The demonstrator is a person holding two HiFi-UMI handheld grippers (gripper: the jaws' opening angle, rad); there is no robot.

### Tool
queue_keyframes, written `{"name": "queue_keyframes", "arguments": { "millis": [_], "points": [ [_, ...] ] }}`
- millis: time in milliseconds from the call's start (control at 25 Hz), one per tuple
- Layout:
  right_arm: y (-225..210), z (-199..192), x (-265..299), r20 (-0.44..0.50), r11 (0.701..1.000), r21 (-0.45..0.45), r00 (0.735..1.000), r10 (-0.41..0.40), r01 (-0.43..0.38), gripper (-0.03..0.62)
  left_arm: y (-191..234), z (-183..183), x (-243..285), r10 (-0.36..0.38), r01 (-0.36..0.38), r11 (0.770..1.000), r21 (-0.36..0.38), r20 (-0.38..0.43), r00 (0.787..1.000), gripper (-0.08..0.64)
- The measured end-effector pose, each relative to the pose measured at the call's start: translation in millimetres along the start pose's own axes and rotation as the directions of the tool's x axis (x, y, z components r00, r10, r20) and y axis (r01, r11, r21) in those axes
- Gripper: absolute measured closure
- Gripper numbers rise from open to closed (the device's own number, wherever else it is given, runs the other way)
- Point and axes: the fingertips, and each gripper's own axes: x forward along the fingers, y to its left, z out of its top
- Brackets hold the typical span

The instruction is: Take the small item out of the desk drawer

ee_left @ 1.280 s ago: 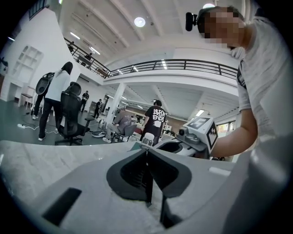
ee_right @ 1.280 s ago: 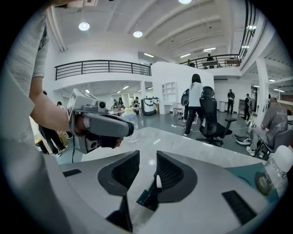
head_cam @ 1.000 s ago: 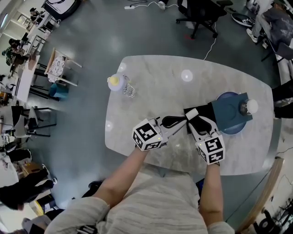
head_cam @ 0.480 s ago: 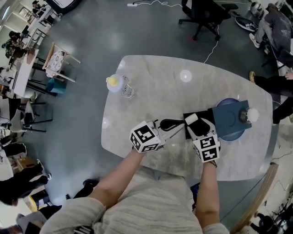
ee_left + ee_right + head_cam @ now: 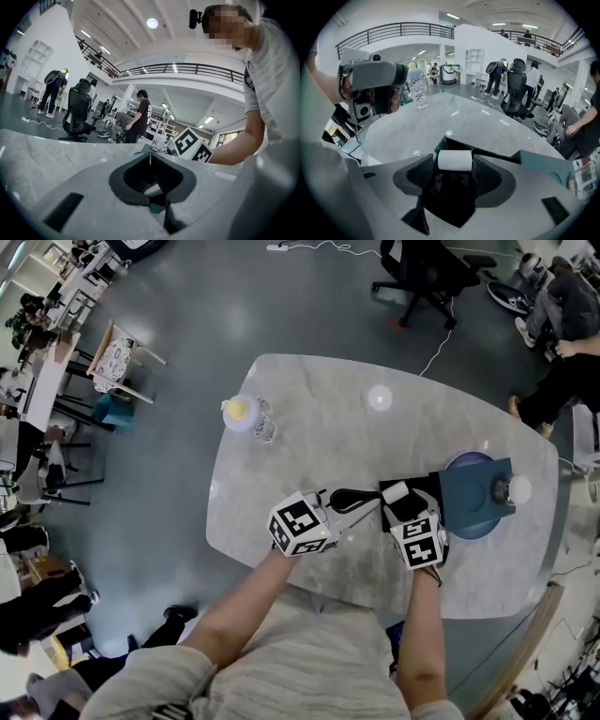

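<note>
- The left claw (image 5: pixel 150 157) is seen clenched, tips together and nothing visibly gripped, low over the marble table (image 5: pixel 328 427) just beside the drawer.
- The right claw (image 5: pixel 454 165) is caught with its jaws opening. A small white cylinder (image 5: pixel 394 491) lies crosswise between them and is not pressed by the pads.
- The cylinder is placed at the end of the pulled-out black drawer (image 5: pixel 497 153), which juts from a blue desk organiser (image 5: pixel 473 507).
- It is judged light, smooth and apt to roll, and is best taken by its two flat ends.
- Farther off, a yellow-capped water bottle (image 5: pixel 246 416) stands well apart.
- Counted: two claws, one cylinder, one drawer, one organiser, one bottle.
</note>
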Motion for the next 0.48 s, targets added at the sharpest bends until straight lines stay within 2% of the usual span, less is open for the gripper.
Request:
{"name": "queue_keyframes", "arguments": {
  "millis": [480],
  "points": [
    [-3, -4, 21, -0.082, 1.0, 0.005, 0.997, -0.01, 0.01, 0.353, 8, 0, -5, 0.003, -0.003, 1.0, -0.016, 0.009, 1.0, 0.54]
  ]
}}
